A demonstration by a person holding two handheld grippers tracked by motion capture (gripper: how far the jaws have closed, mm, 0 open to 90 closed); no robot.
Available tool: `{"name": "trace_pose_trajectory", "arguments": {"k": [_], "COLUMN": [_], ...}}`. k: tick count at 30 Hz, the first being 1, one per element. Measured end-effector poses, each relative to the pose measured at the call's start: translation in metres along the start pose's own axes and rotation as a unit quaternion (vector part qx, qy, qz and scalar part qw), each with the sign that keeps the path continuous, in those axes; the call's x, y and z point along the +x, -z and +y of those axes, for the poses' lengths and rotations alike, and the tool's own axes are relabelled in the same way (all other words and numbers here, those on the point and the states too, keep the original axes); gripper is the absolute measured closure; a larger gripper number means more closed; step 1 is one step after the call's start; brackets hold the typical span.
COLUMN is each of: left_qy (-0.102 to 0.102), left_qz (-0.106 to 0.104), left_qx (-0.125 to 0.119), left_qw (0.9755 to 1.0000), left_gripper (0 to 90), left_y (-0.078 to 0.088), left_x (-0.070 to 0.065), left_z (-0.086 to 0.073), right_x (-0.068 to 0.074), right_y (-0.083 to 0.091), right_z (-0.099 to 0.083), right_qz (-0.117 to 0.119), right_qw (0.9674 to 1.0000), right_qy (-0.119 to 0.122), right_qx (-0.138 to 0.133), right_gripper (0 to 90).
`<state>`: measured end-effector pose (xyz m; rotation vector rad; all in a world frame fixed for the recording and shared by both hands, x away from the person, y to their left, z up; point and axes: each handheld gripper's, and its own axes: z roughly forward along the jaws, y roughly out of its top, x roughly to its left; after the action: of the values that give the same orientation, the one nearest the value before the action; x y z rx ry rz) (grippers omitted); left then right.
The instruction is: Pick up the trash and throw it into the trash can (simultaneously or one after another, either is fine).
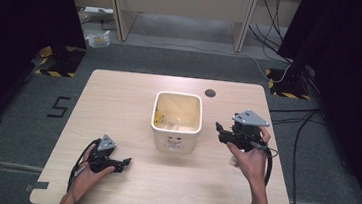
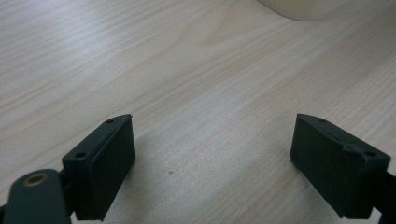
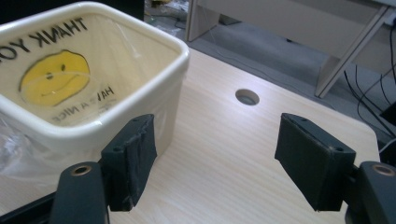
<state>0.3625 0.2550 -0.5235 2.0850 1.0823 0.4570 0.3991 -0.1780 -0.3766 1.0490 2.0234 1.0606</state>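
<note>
The light wooden surface (image 1: 118,106) carries a cream square bin (image 1: 177,121) near its middle, lined with a clear plastic bag (image 3: 51,88) printed with a yellow smiley face and black lettering; a round cable hole (image 1: 210,93) sits in the surface beyond the bin. The right gripper (image 3: 215,163) is held just right of the bin, off the surface, its jaws wide apart and holding nothing, the bin's corner close beside one jaw; the left gripper (image 2: 212,158) lies low over the near left part of the surface, well apart from the bin, its jaws also spread wide over bare wood.
</note>
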Motion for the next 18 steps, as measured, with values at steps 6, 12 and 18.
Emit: {"name": "trace_pose_trajectory", "arguments": {"k": [6,12,18], "left_qy": [0.0,0.0,0.0], "left_qz": [0.0,0.0,0.001], "left_qx": [0.0,0.0,0.0], "left_qw": [1.0,1.0,1.0], "left_gripper": [13.1,13.1,13.1], "left_y": [0.0,0.0,0.0], "left_x": [0.0,0.0,0.0], "left_z": [0.0,0.0,0.0], "right_x": [-0.005,-0.007,-0.011], "right_y": [0.001,0.0,-0.001], "right_z": [-0.011,-0.023,-0.034], "right_qz": [-0.01,-0.015,-0.037], "right_qw": [0.9999,0.9995,0.9983], "right_qy": [-0.01,-0.021,-0.028], "right_qx": [0.009,0.017,0.036], "right_gripper": [27.1,27.1,24.8]}}
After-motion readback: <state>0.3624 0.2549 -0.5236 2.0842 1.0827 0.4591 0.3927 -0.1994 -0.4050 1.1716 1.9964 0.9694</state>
